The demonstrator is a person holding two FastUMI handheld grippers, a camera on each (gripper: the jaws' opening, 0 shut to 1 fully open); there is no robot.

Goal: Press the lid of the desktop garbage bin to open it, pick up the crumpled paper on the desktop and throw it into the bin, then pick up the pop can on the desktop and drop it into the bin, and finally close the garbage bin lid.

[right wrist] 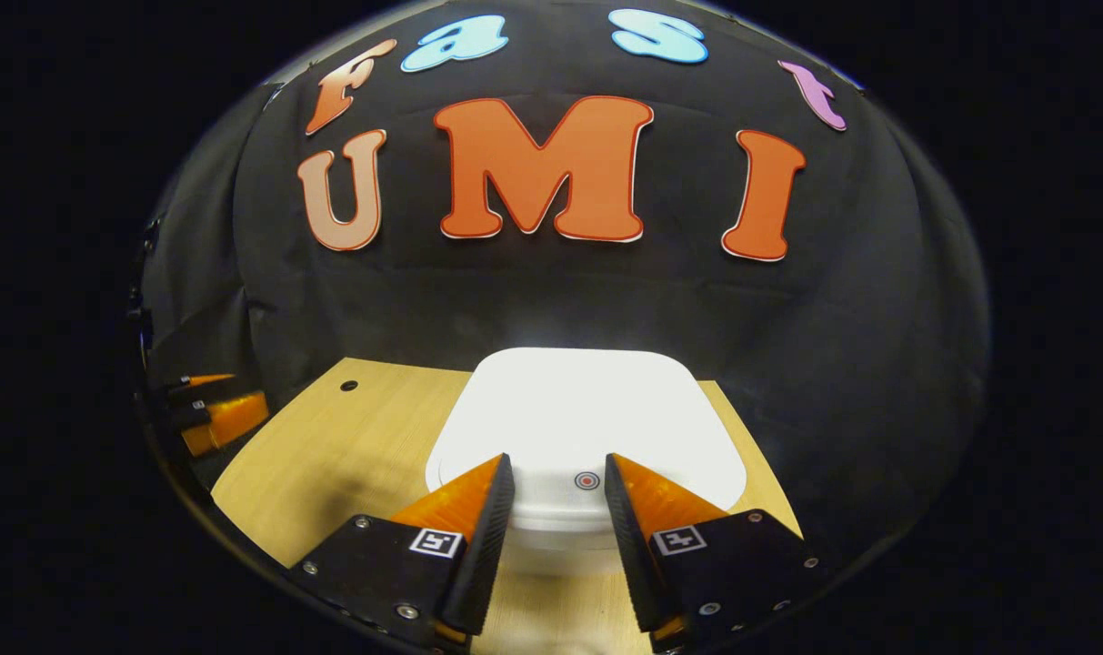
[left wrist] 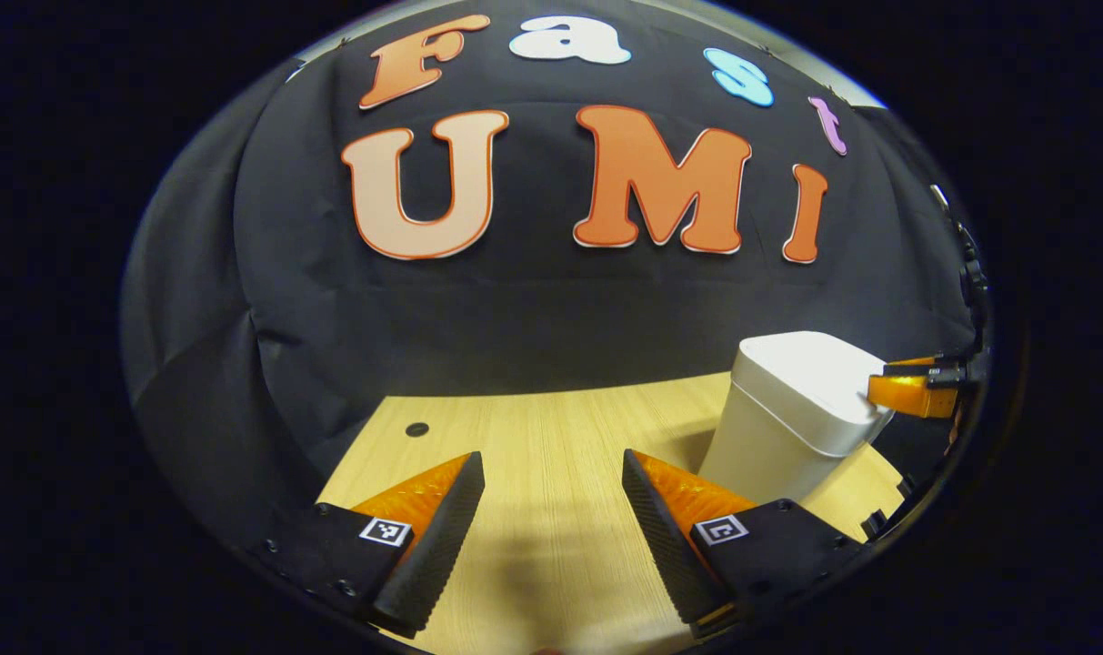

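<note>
Your desktop [left wrist: 551,455] shows as bare wood around the garbage bin [left wrist: 787,428], which stands near its far right corner, close to the black cloth wall [left wrist: 533,327]. The lid [right wrist: 578,409] lies flat and shut on the bin. No crumpled paper or pop can shows on the wood in these two views, so this fits either a lid about to be pressed open or one just closed on the rubbish; you cannot tell which from here. Your right gripper [right wrist: 558,487] hangs just over the lid's near edge beside its small round mark [right wrist: 586,480], fingers a little apart and holding nothing. Your left gripper [left wrist: 551,496] hovers wide open and empty over the free wood left of the bin, with the table's edges near.
</note>
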